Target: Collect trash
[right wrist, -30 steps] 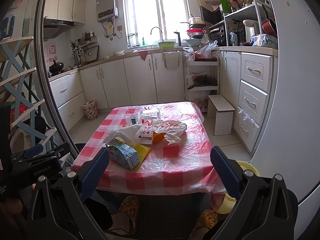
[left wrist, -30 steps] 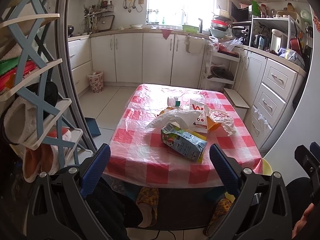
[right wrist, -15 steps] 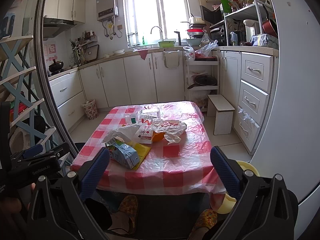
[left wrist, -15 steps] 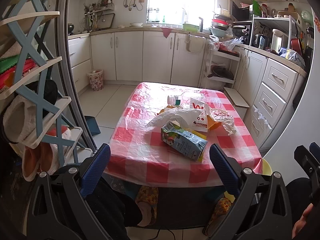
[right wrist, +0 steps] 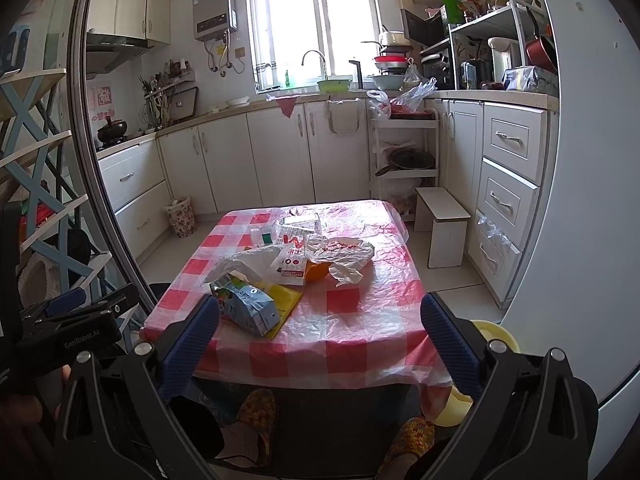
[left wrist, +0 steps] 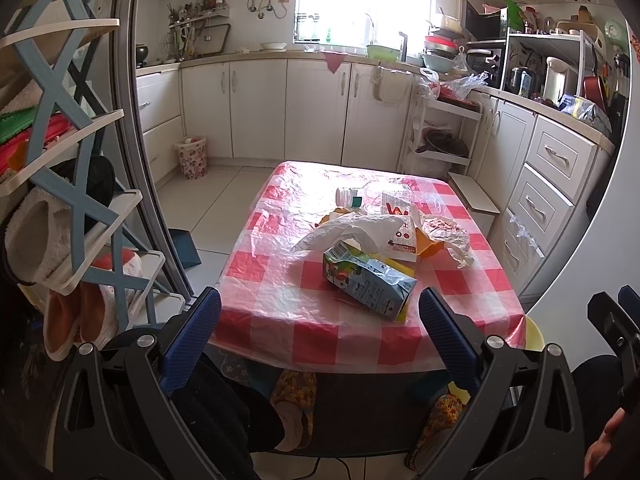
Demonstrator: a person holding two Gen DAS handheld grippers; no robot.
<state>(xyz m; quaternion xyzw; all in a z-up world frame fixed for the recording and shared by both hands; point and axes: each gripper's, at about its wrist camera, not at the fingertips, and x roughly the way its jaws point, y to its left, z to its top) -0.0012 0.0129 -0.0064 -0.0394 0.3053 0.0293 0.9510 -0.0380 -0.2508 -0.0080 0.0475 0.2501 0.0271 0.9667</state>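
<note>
Nothing collected yet: left gripper (left wrist: 320,324) and right gripper (right wrist: 318,320) both hung short of the table (right wrist: 360,340), jaws spread wide, empty. Trash all sat on the checked cloth, left to right: crushed carton (left wrist: 368,280), white plastic bag (left wrist: 344,230), printed wrapper (left wrist: 400,236), crumpled paper (left wrist: 448,232). The flowered bin (left wrist: 192,157) stood well apart by the cabinets, so every pick was still to do.

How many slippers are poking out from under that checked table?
2: one slipper on the left below the table's near edge, the other slipper on the right. The tablecloth's shadow may hide more.
</note>
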